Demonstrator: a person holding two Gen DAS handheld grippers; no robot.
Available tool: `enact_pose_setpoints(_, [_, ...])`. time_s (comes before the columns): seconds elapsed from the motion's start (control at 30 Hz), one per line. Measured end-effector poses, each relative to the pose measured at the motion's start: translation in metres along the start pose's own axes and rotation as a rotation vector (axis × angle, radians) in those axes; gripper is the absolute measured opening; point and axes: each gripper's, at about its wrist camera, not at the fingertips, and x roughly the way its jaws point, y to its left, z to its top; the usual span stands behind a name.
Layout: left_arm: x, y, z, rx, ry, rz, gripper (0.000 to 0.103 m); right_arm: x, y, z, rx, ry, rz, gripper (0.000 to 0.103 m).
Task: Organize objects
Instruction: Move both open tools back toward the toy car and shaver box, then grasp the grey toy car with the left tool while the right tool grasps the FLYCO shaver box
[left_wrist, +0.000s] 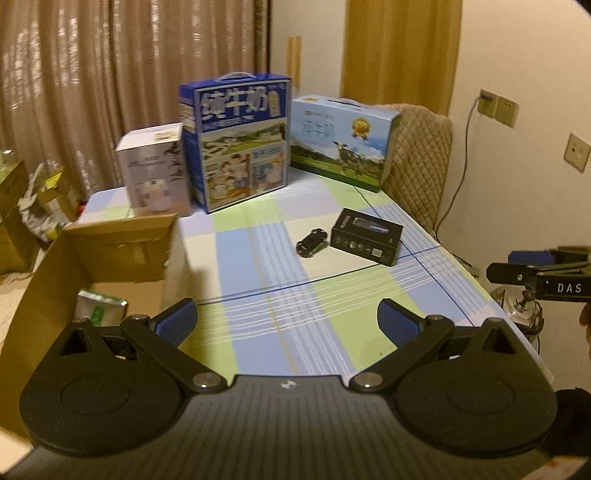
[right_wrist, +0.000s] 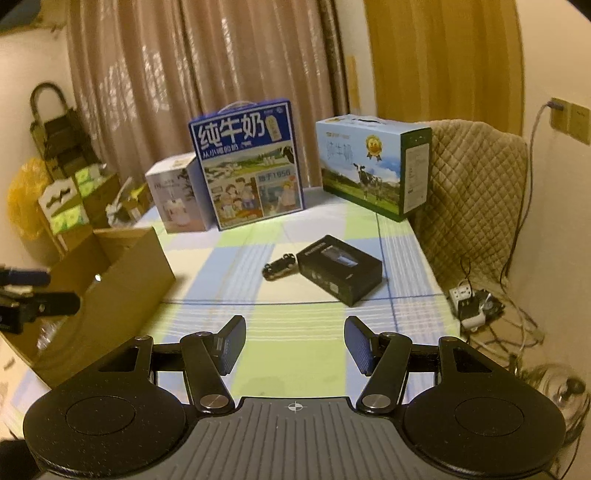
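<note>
A small black toy car (left_wrist: 312, 242) (right_wrist: 279, 266) and a flat black box (left_wrist: 366, 236) (right_wrist: 340, 270) lie side by side on the checked tablecloth (left_wrist: 258, 266) (right_wrist: 295, 321). An open cardboard box (left_wrist: 110, 243) (right_wrist: 122, 273) stands at the table's left, with a green-labelled packet (left_wrist: 99, 308) inside. My left gripper (left_wrist: 287, 320) is open and empty beside the cardboard box. My right gripper (right_wrist: 294, 345) is open and empty, hovering over the table's near end, well short of the car.
A tall blue milk carton (left_wrist: 236, 142) (right_wrist: 247, 162), a wide milk carton (left_wrist: 341, 142) (right_wrist: 373, 166) and a white box (left_wrist: 155, 171) (right_wrist: 177, 195) stand at the far end. A quilted chair back (right_wrist: 476, 184) and floor cables (right_wrist: 476, 302) are on the right. Boxes clutter the left.
</note>
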Motion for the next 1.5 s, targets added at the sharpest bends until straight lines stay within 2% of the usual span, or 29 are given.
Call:
enact_pose_setpoints(0.1, [0.023,-0.007,0.010,0.043,0.017,-0.020,0.102,0.016,-0.011,0.006,-0.049,0.025,0.019,0.059])
enact_pose_setpoints(0.3, [0.072,-0.016,0.026,0.114,0.043,-0.048,0.102,0.060,-0.034,0.019,-0.156,0.067,0.062,0.074])
enact_pose_setpoints(0.4, [0.096,-0.018,0.034,0.149,0.050,-0.062,0.102,0.084,-0.046,0.027,-0.190,0.079,0.072,0.077])
enact_pose_setpoints(0.93, [0.218,-0.012,0.066,0.228,0.100,-0.122,0.102,0.214,-0.083,0.068,-0.390,0.196,0.141,0.082])
enact_pose_setpoints(1.23, [0.259,-0.008,0.071,0.245,0.137,-0.123,0.102,0.269,-0.095,0.085,-0.392,0.249,0.168,0.086])
enact_pose_setpoints(1.5, [0.281,-0.002,0.065,0.227,0.176,-0.139,0.102,0.306,-0.086,0.079,-0.490,0.337,0.166,0.088])
